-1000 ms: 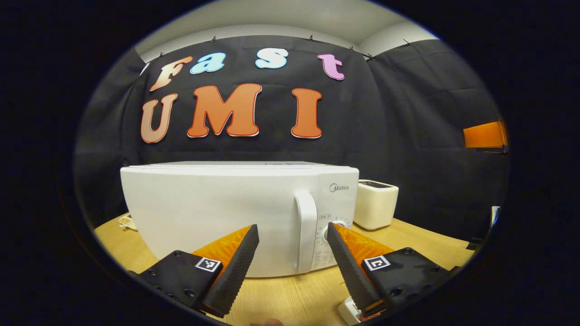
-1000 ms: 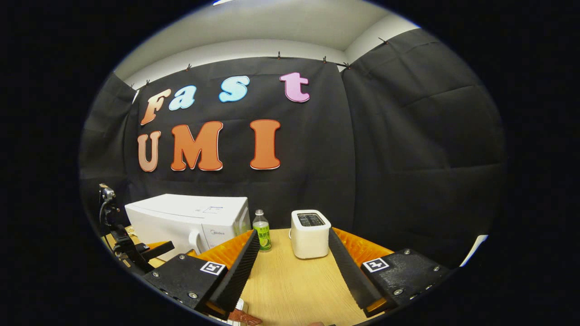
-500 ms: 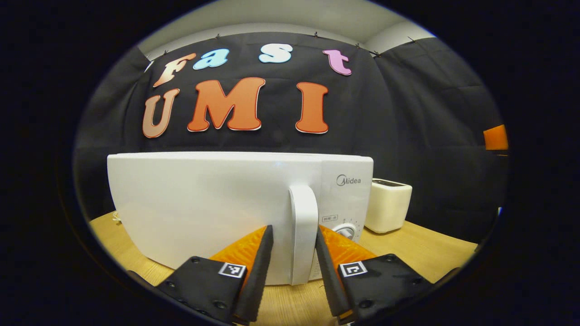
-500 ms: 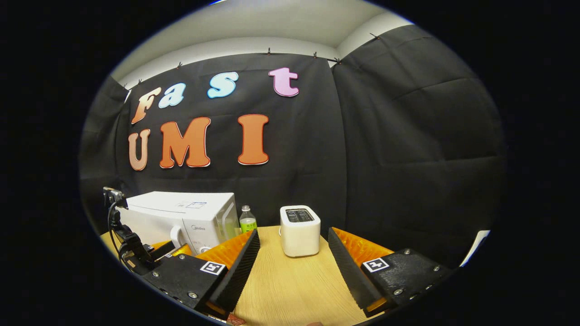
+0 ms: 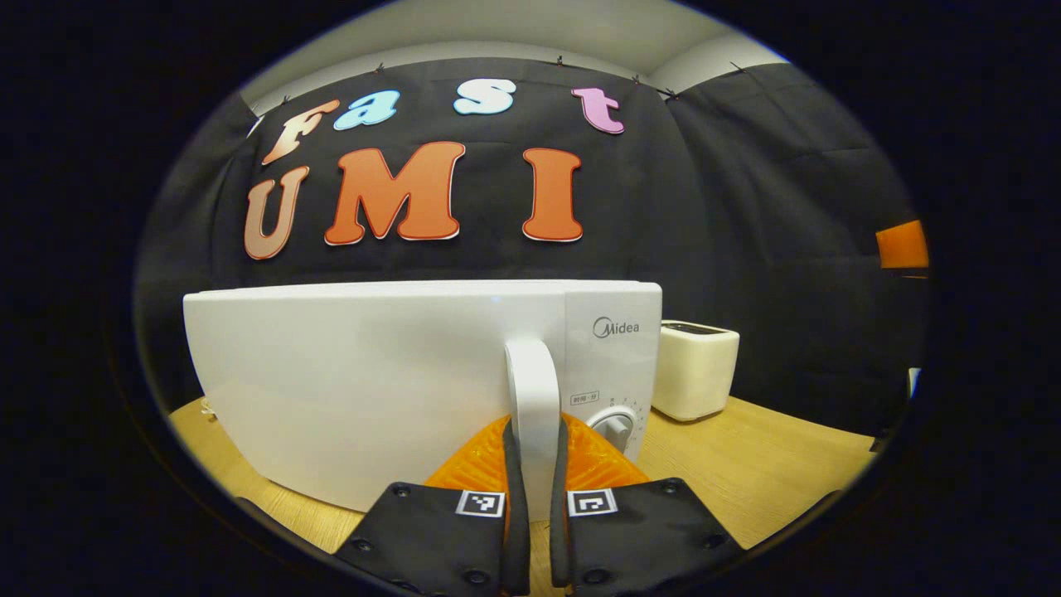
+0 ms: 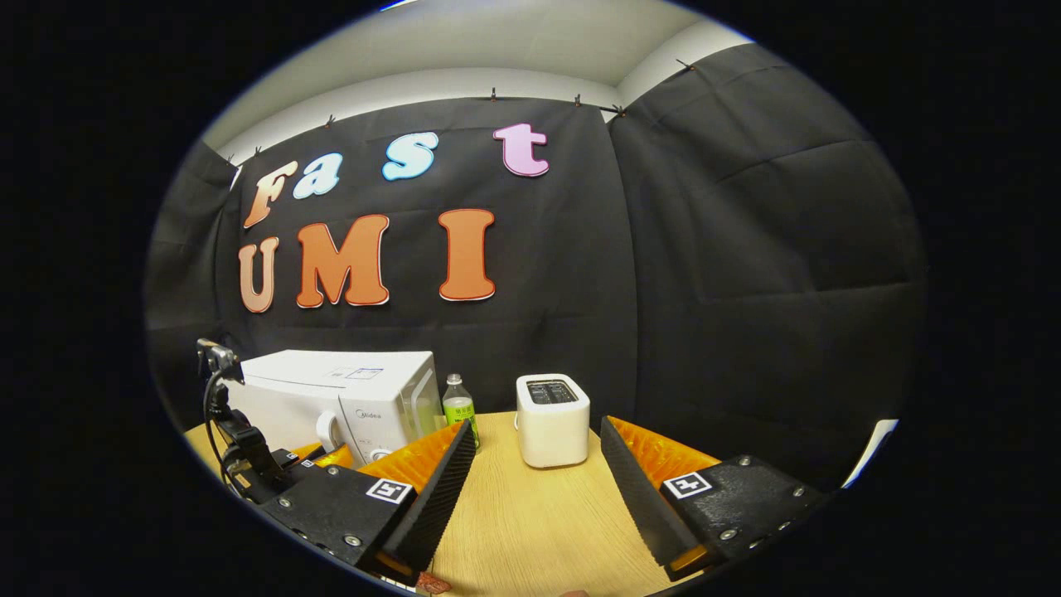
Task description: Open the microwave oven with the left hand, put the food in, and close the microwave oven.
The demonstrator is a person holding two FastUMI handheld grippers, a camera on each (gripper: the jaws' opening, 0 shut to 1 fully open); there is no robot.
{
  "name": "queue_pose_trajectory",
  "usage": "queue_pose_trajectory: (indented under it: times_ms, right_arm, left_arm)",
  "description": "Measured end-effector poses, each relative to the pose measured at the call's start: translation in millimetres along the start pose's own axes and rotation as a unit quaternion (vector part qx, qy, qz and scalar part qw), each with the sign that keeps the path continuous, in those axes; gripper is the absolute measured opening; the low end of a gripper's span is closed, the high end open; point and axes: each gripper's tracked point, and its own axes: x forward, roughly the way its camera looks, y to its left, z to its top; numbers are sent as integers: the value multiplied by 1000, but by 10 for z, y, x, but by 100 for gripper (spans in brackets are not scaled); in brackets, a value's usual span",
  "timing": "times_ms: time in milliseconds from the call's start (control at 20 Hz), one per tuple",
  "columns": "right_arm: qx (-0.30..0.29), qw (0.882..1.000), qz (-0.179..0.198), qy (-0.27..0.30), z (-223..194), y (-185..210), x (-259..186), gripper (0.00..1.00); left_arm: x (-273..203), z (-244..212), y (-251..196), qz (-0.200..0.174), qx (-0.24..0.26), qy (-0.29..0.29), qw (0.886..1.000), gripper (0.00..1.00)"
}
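left hand-held gripper (image 5: 530, 497): nearly closed, both fingers (image 5: 511, 497) pressed on the door handle (image 5: 535, 398), one on each side; clamps the handle's lower part. Also seen in the right gripper view (image 6: 311, 456), far left, at the microwave front.
door handle: white, upright bar, rises straight ahead from between the left gripper's fingers; top curves into the door.
microwave oven (image 5: 373, 373): white, directly in front of the left hand-held gripper, close up; door (image 5: 348, 390) looks closed, flush with the control panel. In the right gripper view (image 6: 331, 398) it sits ahead-left of the right hand-held gripper, well apart.
control panel (image 5: 613, 365): just right of the handle; round knob (image 5: 613, 424) just right of the left gripper's right finger.
right hand-held gripper (image 6: 537, 481): fingers wide apart, holds nothing; hangs over the table (image 6: 530, 531).
food: small reddish-brown bit (image 6: 433, 583) at the bottom edge of the right gripper view, below that gripper's left finger; too cropped to tell what it is.
toaster (image 6: 552, 419): white, on the table, ahead between the right gripper's fingers, apart from them; in the left gripper view (image 5: 695, 369) just right of the microwave.
bottle (image 6: 458, 408): green label, upright, between microwave and toaster, beyond the right gripper's left fingertip.
table: light wood, carries everything.
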Motion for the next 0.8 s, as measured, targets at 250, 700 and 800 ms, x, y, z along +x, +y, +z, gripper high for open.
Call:
queue_pose_trajectory:
  times_ms: [250, 700, 800]
  right_arm:
    - [1, 1000, 8, 1, -3, 85, -36, 94]
    - [-4, 1000, 29, 6, -26, 349, -250, 94]
    - [-2, 999, 33, 7, -35, 398, -306, 94]
  left_arm:
    - [-460, 2, -46, -28, -1, -12, 1000, 5]
    - [-1545, -55, 162, -127, -3, 11, 992, 5]
    - [-1758, -71, 285, -134, -7, 16, 991, 5]
